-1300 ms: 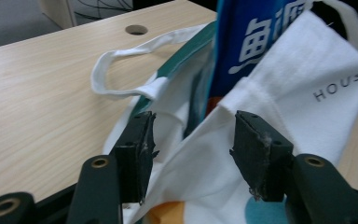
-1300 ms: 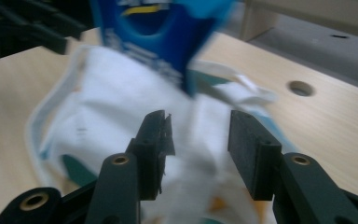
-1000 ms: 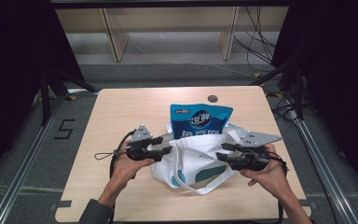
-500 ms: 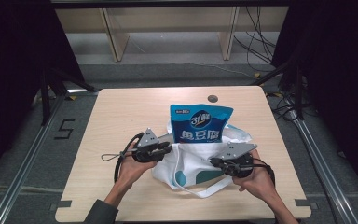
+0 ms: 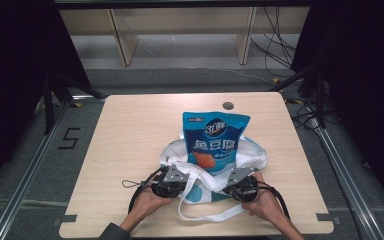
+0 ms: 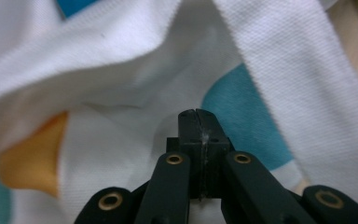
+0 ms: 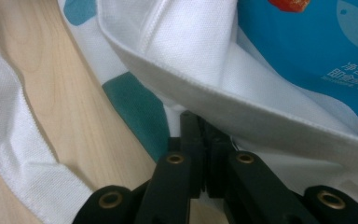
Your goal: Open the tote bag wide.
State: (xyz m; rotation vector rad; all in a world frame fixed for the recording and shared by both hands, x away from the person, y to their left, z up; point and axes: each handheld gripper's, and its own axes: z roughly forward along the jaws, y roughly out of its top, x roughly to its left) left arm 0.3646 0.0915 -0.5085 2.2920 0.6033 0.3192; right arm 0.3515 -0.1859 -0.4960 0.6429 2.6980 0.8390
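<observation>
- Compared with the high view 1 second back, both hands have come down and nearer the person's edge of the surface (image 5: 130,125); the grippers, then held up beside the bag's mouth, now sit low against its near side.
- The left gripper (image 6: 197,122) has just been closing. Its 2 black jaws now meet tip to tip, with a thin fold of the bag's cloth pinched in the seam between them (a few white fibres show along the line).
- The right gripper (image 7: 199,126) has closed as well: its jaws are pressed together under the bag's hemmed rim, and white cloth sits in the slit between them.
- The bag (image 5: 252,155) is soft white woven cotton with teal patches and 1 orange patch, slumped and creased. It lies near the middle of the surface, towards the person.
- Its flat strap (image 5: 205,216) has dropped since the earlier frames and now loops loosely on the wood between the 2 hands.
- The pouch (image 5: 215,142) stands upright in the bag as before, its top half clear of the rim. It is glossy blue plastic film, roughly rectangular, with white lettering and a red picture.
- The surface is pale, smooth wood with a faint grain and rounded corners; a small dark round cap (image 5: 228,105) is set in it near the far edge.
- In the high view the left gripper (image 5: 172,181) and right gripper (image 5: 240,184) each carry a grey 3-cornered plate.
</observation>
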